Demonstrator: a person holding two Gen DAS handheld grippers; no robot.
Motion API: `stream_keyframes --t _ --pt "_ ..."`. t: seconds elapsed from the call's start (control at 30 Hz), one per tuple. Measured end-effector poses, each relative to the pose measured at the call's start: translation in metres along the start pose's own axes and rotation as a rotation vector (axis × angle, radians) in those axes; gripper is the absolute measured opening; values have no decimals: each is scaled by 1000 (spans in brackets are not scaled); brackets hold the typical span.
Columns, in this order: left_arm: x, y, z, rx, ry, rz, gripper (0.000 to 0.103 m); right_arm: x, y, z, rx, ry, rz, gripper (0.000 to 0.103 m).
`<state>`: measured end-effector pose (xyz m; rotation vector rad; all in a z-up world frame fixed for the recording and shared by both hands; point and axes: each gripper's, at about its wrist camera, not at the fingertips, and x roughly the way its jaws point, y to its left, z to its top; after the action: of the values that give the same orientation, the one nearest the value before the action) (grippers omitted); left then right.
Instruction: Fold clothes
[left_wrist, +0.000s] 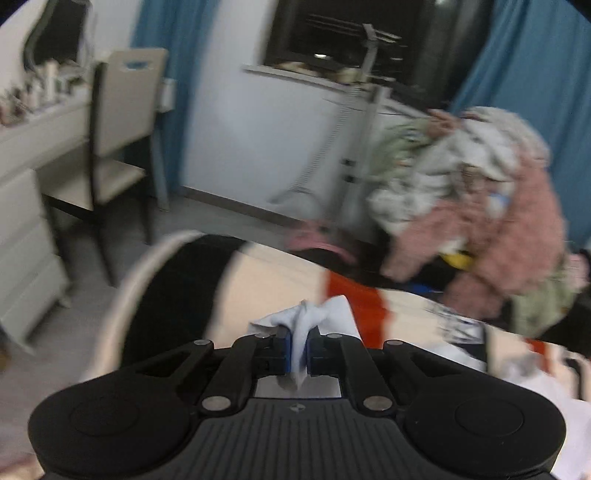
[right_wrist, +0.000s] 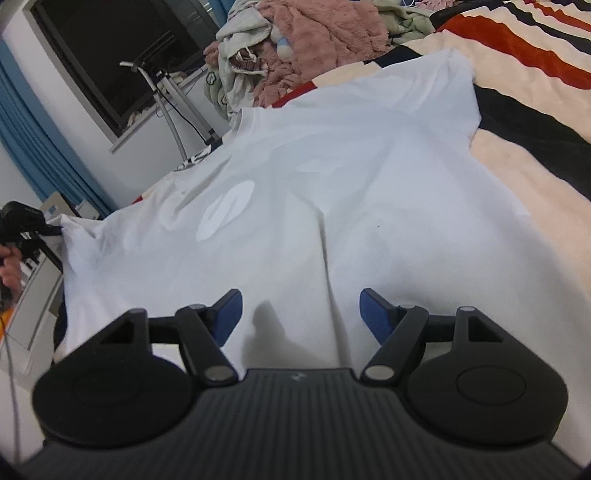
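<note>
A white T-shirt (right_wrist: 332, 177) lies spread on the striped bed cover (right_wrist: 535, 158), with a pale oval print near its left side. My right gripper (right_wrist: 301, 314) hovers just over the shirt's near edge, its blue pads wide apart and nothing between them. In the left wrist view my left gripper (left_wrist: 299, 343) is shut on a bunched white fold of the T-shirt (left_wrist: 306, 317), held above the bed. The right wrist view shows that left gripper (right_wrist: 55, 230) at the far left, pulling a corner of the shirt up off the bed, with a hand behind it.
A heap of clothes (left_wrist: 472, 192), pink fleece and pale green among them, lies at the far side of the bed (right_wrist: 314, 40). A chair (left_wrist: 118, 147) and white desk stand at left. A metal stand (left_wrist: 362, 122) rises by the window, with blue curtains (left_wrist: 535, 62).
</note>
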<state>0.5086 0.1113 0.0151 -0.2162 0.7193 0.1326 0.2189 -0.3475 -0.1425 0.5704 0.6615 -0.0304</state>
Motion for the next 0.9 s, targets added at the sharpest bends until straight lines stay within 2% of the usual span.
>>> stream_keyframes --t 0.07,0.1,0.2,0.27,0.33,0.43,0.53,0.6,0.63,0.67,0.73,0.77,0.8,0.9 --pt "9 9 1 16 14 47 11 1 2 -1 -14 -1 -5 73" --pt "10 15 -2 4 12 45 18 1 3 -1 -20 -3 -7 73" --pt "5 38 -23 -86 22 -36 41 0 2 -1 -19 -6 -7 73" --pt "-7 56 -44 -165 30 -93 52 -2 1 -1 -12 -7 -1 73" --pt "-24 71 -68 -254 30 -145 68 -4 0 -1 -3 -5 8 73" --pt "-45 84 -102 -359 59 -242 70 -8 -1 -1 7 -4 23 73" --pt "-51 81 -131 -430 196 -364 70 -11 -2 -1 18 -2 36 73" --pt "-46 74 -147 -464 269 -353 70 -12 -3 0 27 1 42 73" --pt "-42 73 -151 -488 280 -340 70 -12 -3 0 29 2 43 73" --pt "-39 73 -153 -519 272 -331 72 -12 -3 0 31 3 44 73" --pt "-32 76 -155 -593 249 -333 87 -13 -4 0 37 4 47 73" --pt "-30 77 -155 -639 222 -350 87 -14 -5 0 40 4 49 73" --pt "-29 78 -156 -669 192 -362 87 -14 -6 1 45 4 52 73" --pt "-33 75 -159 -717 118 -404 68 -14 -7 1 57 5 59 73"
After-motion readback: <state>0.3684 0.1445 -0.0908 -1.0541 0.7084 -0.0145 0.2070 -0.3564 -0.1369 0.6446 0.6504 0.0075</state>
